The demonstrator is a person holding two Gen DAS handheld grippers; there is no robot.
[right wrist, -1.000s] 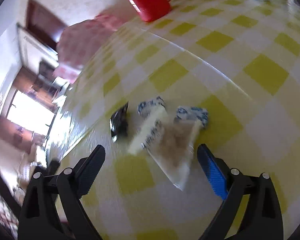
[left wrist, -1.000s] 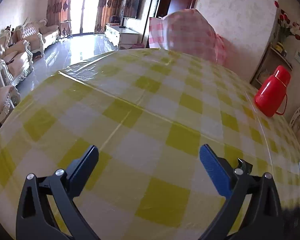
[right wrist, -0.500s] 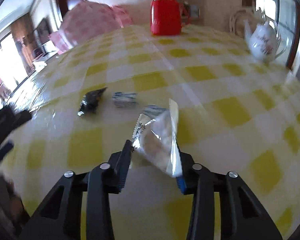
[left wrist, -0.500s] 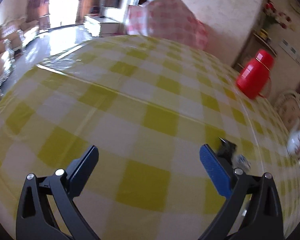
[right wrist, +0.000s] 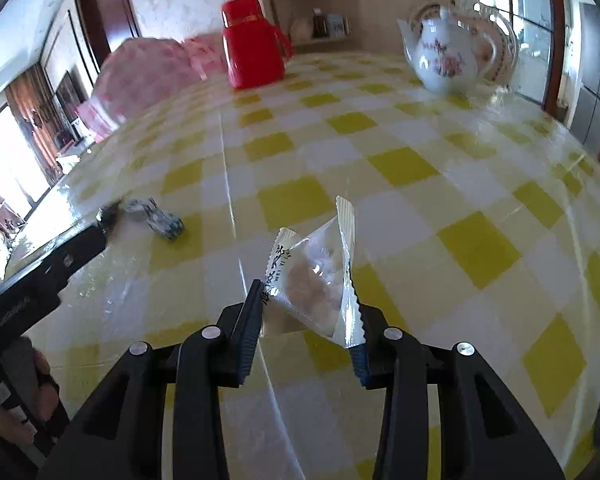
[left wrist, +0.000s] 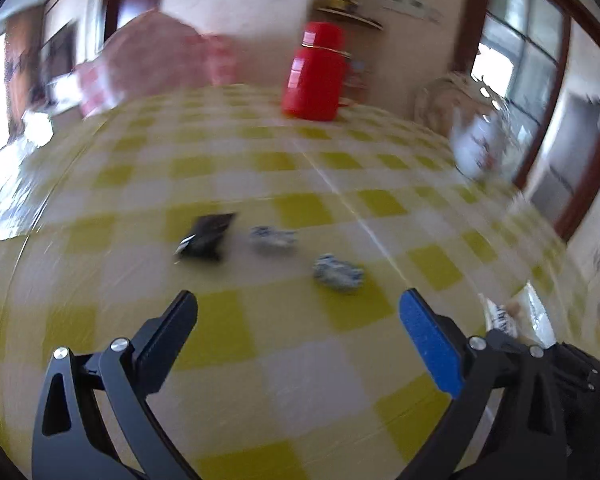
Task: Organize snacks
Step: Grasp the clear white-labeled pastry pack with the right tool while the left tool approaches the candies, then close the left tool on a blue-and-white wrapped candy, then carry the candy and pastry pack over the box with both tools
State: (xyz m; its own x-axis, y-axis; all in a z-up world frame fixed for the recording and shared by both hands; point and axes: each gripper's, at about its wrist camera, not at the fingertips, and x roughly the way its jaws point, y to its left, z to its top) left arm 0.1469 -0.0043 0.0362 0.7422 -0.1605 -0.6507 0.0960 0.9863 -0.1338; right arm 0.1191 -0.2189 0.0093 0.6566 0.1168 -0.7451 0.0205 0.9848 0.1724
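A clear snack packet (right wrist: 314, 280) is pinched between the fingers of the right gripper (right wrist: 306, 330), above the checked desk (right wrist: 400, 168).

The fingers of the left gripper (left wrist: 298, 322) are spread over bare cloth. Ahead of them lie a dark packet (left wrist: 206, 236) and what seem, through blur, two blue-white wrapped sweets (left wrist: 338, 272), near one another. Farther back a red flask (right wrist: 252, 44) and a flowered teapot (right wrist: 446, 54) are stood well apart.

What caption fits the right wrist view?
Right gripper shut on a clear snack packet above the checked table; thermos and teapot behind.
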